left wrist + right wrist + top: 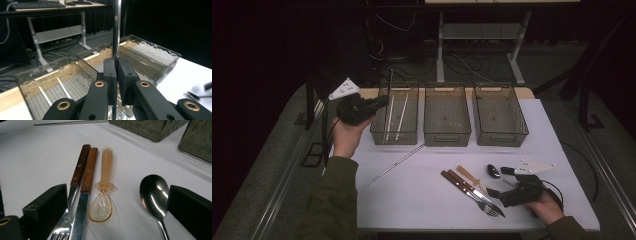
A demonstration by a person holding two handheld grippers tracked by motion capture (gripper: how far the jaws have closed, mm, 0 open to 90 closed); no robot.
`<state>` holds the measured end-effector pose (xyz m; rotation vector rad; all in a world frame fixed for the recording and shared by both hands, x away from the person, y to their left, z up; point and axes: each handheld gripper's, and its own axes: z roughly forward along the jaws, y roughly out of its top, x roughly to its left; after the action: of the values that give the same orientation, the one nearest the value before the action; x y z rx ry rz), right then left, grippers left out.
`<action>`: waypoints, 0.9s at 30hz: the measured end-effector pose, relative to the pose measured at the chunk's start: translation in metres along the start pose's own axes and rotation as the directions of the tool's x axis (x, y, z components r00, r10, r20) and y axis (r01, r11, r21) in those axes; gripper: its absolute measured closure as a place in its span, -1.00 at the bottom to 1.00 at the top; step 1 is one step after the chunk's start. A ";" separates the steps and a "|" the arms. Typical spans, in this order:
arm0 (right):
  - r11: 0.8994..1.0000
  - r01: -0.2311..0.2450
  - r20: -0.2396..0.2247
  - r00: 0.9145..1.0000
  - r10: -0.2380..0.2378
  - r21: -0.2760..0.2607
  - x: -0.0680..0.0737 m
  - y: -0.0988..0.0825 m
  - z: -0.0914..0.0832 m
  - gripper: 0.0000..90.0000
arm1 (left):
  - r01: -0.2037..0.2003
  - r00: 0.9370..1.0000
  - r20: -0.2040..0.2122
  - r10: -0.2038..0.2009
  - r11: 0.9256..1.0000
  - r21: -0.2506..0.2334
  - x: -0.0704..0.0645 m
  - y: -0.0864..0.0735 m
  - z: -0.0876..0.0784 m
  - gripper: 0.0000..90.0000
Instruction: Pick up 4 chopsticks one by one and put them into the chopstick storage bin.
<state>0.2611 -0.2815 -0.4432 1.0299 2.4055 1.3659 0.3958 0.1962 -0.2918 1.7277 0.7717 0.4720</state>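
My left gripper (383,102) is raised over the left clear bin (395,136), shut on a thin metal rod (116,35) that stands nearly upright between its jaws. Two white sticks (401,116) lie in that bin. My right gripper (499,182) rests low on the white table (422,200) at the front right, open. Between its jaws in the right gripper view lie a wood-handled fork (79,166), a wood-handled knife (89,168), an amber plastic spoon (105,171) and a metal spoon (153,192). The metal spoon's bowl lies close to the right jaw.
A second metal rod (394,165) lies slanted on the table in front of the left bin. A middle bin (447,136) and a right bin (500,137) stand in a row beside the left one. Desk legs and cables are behind the table.
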 end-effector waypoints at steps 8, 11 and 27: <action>1.000 0.000 -0.003 1.000 0.000 -0.003 0.000 0.000 0.000 -0.91 | 0.013 0.996 -0.086 -0.011 1.000 0.016 0.029 0.015 0.022 0.89; 1.000 0.001 -0.005 1.000 -0.001 -0.002 -0.001 0.000 -0.001 -0.91 | 0.024 0.992 -0.124 -0.018 0.999 0.044 0.040 0.011 0.032 0.89; 1.000 -0.001 -0.011 1.000 0.001 -0.006 -0.001 0.000 -0.001 -0.91 | 0.074 0.983 -0.183 -0.026 0.962 0.264 0.057 -0.038 0.070 0.89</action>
<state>0.2610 -0.2827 -0.4426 1.0249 2.4082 1.3818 0.4728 0.1938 -0.3531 1.9300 1.0453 0.5096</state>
